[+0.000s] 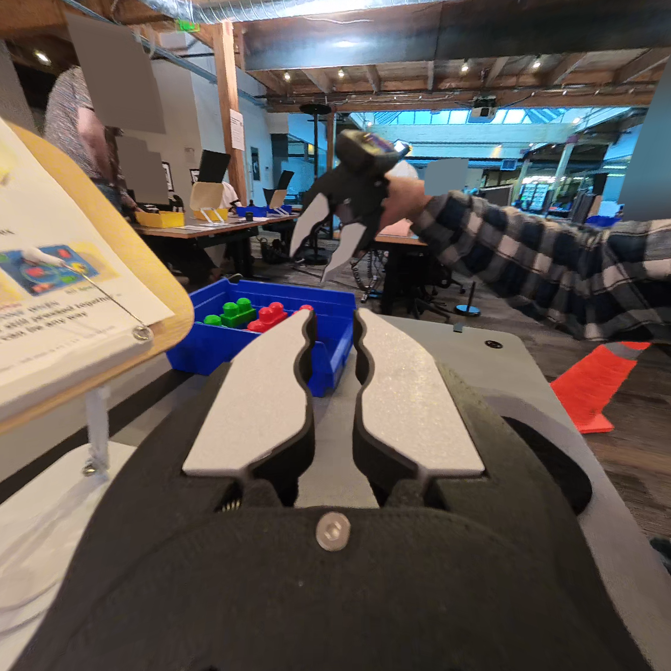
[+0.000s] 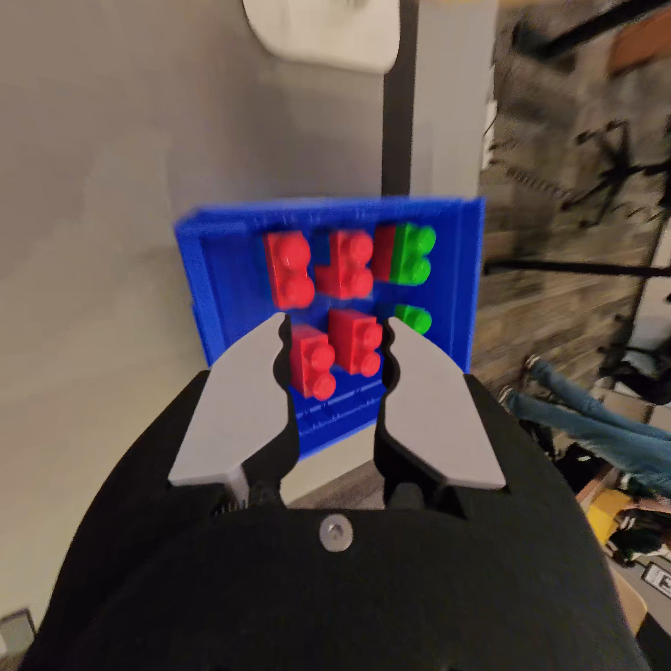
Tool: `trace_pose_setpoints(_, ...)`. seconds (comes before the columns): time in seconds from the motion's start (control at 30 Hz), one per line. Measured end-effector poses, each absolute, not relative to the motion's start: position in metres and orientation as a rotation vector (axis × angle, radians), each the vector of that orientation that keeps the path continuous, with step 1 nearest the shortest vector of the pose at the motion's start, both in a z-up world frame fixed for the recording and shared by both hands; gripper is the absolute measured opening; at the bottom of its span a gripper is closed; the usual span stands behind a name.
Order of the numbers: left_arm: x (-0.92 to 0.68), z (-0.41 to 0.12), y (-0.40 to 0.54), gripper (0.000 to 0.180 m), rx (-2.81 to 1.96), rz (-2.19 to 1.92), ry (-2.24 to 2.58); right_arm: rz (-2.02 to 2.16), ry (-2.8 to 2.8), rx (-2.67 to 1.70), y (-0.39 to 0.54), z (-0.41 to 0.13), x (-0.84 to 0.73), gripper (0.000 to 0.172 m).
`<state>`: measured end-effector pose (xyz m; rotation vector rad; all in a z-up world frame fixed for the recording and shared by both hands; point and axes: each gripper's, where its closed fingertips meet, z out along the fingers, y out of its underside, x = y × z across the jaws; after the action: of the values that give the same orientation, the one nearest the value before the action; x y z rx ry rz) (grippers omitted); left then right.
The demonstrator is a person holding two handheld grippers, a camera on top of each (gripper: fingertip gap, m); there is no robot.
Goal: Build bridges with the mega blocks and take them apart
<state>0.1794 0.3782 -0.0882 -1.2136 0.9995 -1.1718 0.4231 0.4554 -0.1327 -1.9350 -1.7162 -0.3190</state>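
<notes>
Blocks (image 2: 337,319), somewhat blurred, fill blue bin (image 2: 203,290) under empty right gripper (image 2: 336,323).

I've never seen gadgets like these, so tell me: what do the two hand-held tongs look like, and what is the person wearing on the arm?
Each of the tongs has a black, rough-textured body, one silver bolt head in the middle, and two pale grey flat fingers with wavy black pads on their inner edges. The right tongs carry a rounded black camera on top. The sleeve is dark blue and white plaid flannel.

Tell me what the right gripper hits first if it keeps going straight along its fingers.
Most likely the red blocks lying in the blue bin. The right gripper hangs open above them, holding nothing; motion blur hides which block is nearest.
</notes>
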Motion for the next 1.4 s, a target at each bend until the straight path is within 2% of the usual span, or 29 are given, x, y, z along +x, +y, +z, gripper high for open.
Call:
trace_pose_setpoints(0.07,0.170,-0.079,0.378,0.020,-1.205,-1.132,0.980,-0.310,-1.671,-1.848,0.439,-0.110,0.380,0.036)
trace_pose_setpoints(0.17,0.152,-0.067,0.374,0.030,-1.206,-1.057,0.989,-0.294,-1.629,-1.702,0.417,-0.091,0.313,0.002)
trace_pose_setpoints(0.3,0.109,-0.045,0.372,0.026,-1.216,-0.861,1.004,-0.060,-1.586,-1.603,0.388,-0.099,0.223,0.000)
trace_pose_setpoints(0.47,0.007,-0.011,0.396,0.035,-1.307,-0.555,0.907,0.112,-1.530,-1.585,0.384,-0.144,0.159,0.000)
trace_pose_setpoints(0.6,-0.083,-0.012,0.430,0.041,-1.486,-0.316,0.835,0.358,-1.460,-1.579,0.384,-0.183,0.125,0.000)
trace_pose_setpoints(0.77,-0.148,-0.065,0.482,0.040,-1.764,-0.145,0.859,0.446,-1.409,-1.597,0.391,-0.231,0.109,0.000)
trace_pose_setpoints(0.97,-0.170,-0.198,0.528,0.038,-2.354,0.008,1.000,0.455,-1.415,-1.576,0.390,-0.252,0.107,0.000)
trace_pose_setpoints(1.1,-0.181,-0.251,0.547,0.041,-2.563,0.030,0.940,0.483,-1.449,-1.572,0.385,-0.259,0.107,0.000)
trace_pose_setpoints(1.23,-0.195,-0.287,0.555,0.047,-2.727,0.142,0.881,0.502,-1.463,-1.562,0.385,-0.259,0.105,0.000)
trace_pose_setpoints(1.3,-0.191,-0.290,0.557,0.033,-2.772,0.058,0.827,0.489,-1.479,-1.552,0.383,-0.260,0.105,0.000)
trace_pose_setpoints(1.4,-0.190,-0.291,0.561,0.033,-2.766,0.072,0.877,0.478,-1.486,-1.546,0.382,-0.259,0.107,0.000)
